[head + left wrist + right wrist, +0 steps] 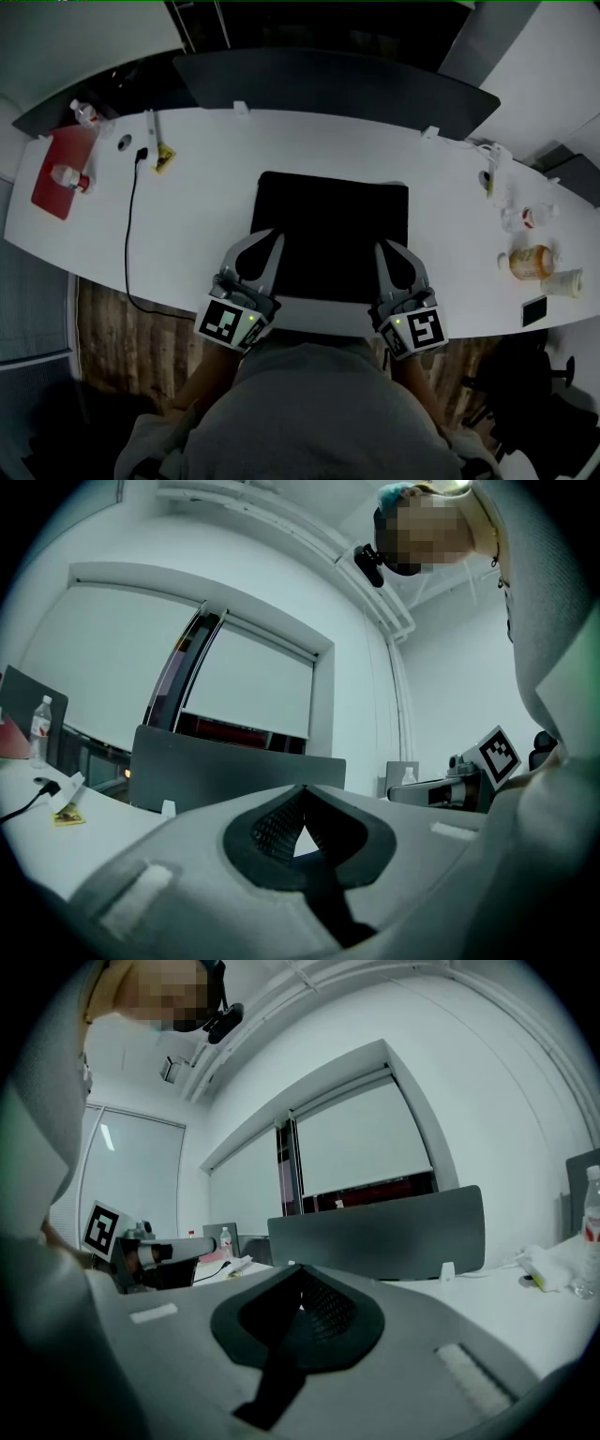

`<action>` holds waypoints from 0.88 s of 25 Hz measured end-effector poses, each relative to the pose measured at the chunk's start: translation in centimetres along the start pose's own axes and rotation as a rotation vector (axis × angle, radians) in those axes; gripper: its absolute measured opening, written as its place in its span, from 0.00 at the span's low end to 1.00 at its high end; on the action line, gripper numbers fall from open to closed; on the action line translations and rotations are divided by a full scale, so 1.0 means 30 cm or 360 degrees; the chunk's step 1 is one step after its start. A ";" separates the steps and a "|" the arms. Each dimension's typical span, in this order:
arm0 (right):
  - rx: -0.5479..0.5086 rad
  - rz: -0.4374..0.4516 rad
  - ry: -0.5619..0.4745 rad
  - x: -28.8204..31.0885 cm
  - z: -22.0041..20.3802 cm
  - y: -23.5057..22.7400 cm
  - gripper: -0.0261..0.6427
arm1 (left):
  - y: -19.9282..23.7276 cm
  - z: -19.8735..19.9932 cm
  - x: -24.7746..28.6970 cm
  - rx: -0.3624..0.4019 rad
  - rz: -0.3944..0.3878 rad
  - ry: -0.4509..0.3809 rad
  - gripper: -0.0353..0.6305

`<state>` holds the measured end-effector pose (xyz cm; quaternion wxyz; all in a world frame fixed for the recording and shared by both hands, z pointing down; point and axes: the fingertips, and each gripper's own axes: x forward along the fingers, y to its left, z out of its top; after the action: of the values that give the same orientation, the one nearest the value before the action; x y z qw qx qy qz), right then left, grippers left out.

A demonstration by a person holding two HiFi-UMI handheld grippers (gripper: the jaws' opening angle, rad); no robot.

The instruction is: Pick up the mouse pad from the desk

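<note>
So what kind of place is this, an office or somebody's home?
Probably an office or meeting room: a long white desk with a grey divider screen along its far edge, a black mouse pad at the seat, and wide roller blinds beyond it.

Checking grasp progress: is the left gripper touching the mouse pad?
Cannot tell. In the head view the left gripper overlaps the mouse pad at its near left corner, but height is unclear; its own view shows no pad.

L hand-held gripper [269, 239] & R hand-held gripper [384, 248]: jaws closed, empty, approx level, parallel.
</note>
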<state>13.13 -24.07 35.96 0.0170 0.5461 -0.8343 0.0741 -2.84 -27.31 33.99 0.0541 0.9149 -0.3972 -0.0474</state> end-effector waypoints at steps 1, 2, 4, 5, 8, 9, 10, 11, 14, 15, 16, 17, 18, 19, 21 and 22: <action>-0.0002 0.0001 0.0008 0.000 -0.003 -0.007 0.04 | 0.006 -0.014 -0.005 -0.0001 0.0019 0.0029 0.05; -0.0007 0.0000 0.0013 0.002 -0.007 -0.015 0.04 | 0.015 -0.029 -0.008 0.0003 0.0036 0.0058 0.05; -0.0020 0.0003 0.0023 0.005 -0.019 -0.030 0.04 | 0.032 -0.055 -0.007 0.0001 0.0074 0.0096 0.05; -0.0025 0.0008 0.0034 0.005 -0.028 -0.036 0.04 | 0.038 -0.066 -0.008 -0.0005 0.0093 0.0108 0.05; -0.0013 0.0017 0.0066 0.005 -0.056 -0.049 0.04 | 0.054 -0.104 -0.021 -0.0014 0.0140 0.0170 0.08; -0.0002 0.0013 0.0070 0.006 -0.061 -0.053 0.04 | 0.062 -0.119 -0.026 -0.0014 0.0155 0.0198 0.10; 0.0008 0.0008 0.0073 0.006 -0.066 -0.059 0.05 | 0.072 -0.134 -0.030 -0.0013 0.0170 0.0221 0.12; 0.0015 0.0003 0.0076 0.006 -0.073 -0.067 0.06 | 0.085 -0.149 -0.034 -0.0009 0.0186 0.0239 0.15; 0.0028 -0.0020 0.0127 0.008 -0.114 -0.094 0.15 | 0.134 -0.207 -0.046 -0.0009 0.0258 0.0308 0.25; 0.0033 -0.0037 0.0152 0.008 -0.131 -0.105 0.19 | 0.150 -0.228 -0.050 -0.0016 0.0288 0.0349 0.29; 0.0039 -0.0054 0.0174 0.007 -0.149 -0.119 0.22 | 0.164 -0.247 -0.054 -0.0022 0.0313 0.0390 0.33; 0.0042 -0.0070 0.0192 0.005 -0.164 -0.133 0.24 | 0.175 -0.265 -0.056 -0.0026 0.0332 0.0423 0.36; 0.0042 -0.0082 0.0210 0.002 -0.179 -0.147 0.25 | 0.184 -0.282 -0.057 -0.0025 0.0347 0.0452 0.37; 0.0041 -0.0093 0.0227 0.000 -0.195 -0.161 0.27 | 0.192 -0.300 -0.059 -0.0022 0.0358 0.0481 0.39; 0.0041 -0.0114 0.0264 -0.003 -0.226 -0.187 0.32 | 0.210 -0.342 -0.064 -0.0021 0.0377 0.0541 0.41; 0.0043 -0.0126 0.0283 -0.005 -0.241 -0.199 0.34 | 0.219 -0.364 -0.068 -0.0028 0.0389 0.0572 0.42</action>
<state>18.27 -25.26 43.73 0.0865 0.5701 -0.8061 0.1329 -7.56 -29.60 45.80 0.1373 0.8532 -0.4887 0.1200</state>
